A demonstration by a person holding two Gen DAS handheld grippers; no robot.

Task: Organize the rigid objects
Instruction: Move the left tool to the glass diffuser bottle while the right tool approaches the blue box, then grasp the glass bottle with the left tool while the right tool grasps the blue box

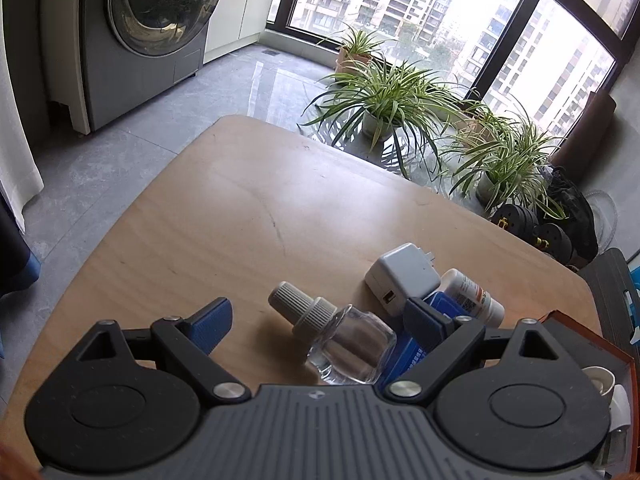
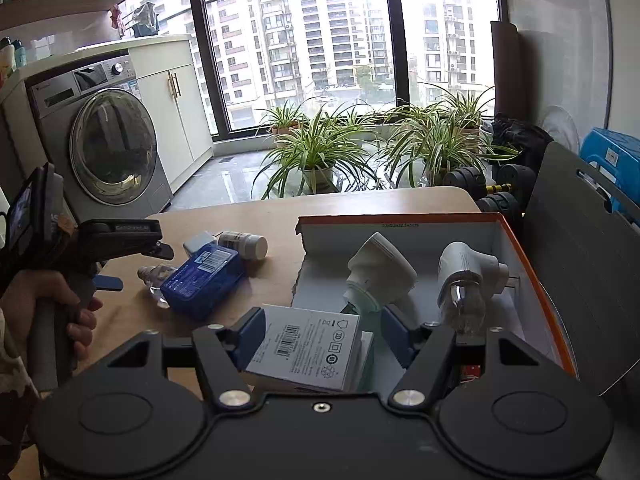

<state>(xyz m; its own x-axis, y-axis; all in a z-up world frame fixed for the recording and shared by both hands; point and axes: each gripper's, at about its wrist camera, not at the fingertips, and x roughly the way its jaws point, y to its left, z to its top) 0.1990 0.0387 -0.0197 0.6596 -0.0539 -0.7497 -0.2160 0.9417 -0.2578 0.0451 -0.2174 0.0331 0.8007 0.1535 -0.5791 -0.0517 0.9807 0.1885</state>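
A clear glass bottle with a grey cap (image 1: pixel 332 330) lies on the wooden table (image 1: pixel 240 208) between the fingers of my open left gripper (image 1: pixel 320 320), untouched. Beside it lie a blue box (image 1: pixel 404 354), a white charger (image 1: pixel 402 276) and a white pill bottle (image 1: pixel 474 292). In the right wrist view my right gripper (image 2: pixel 324 332) is open around a white barcode box (image 2: pixel 308 346) resting in the orange-rimmed cardboard box (image 2: pixel 532 272). Two white plug-in devices (image 2: pixel 380 272) (image 2: pixel 468 276) stand in that box. The blue box (image 2: pixel 204 280) and left gripper (image 2: pixel 108 280) show at left.
The cardboard box's corner (image 1: pixel 560 320) sits at the table's right. A grey chair back (image 2: pixel 580 264) stands to the right of the box. Potted plants (image 1: pixel 384 104), dumbbells (image 1: pixel 532 228) and a washing machine (image 1: pixel 152 36) stand on the floor beyond the table.
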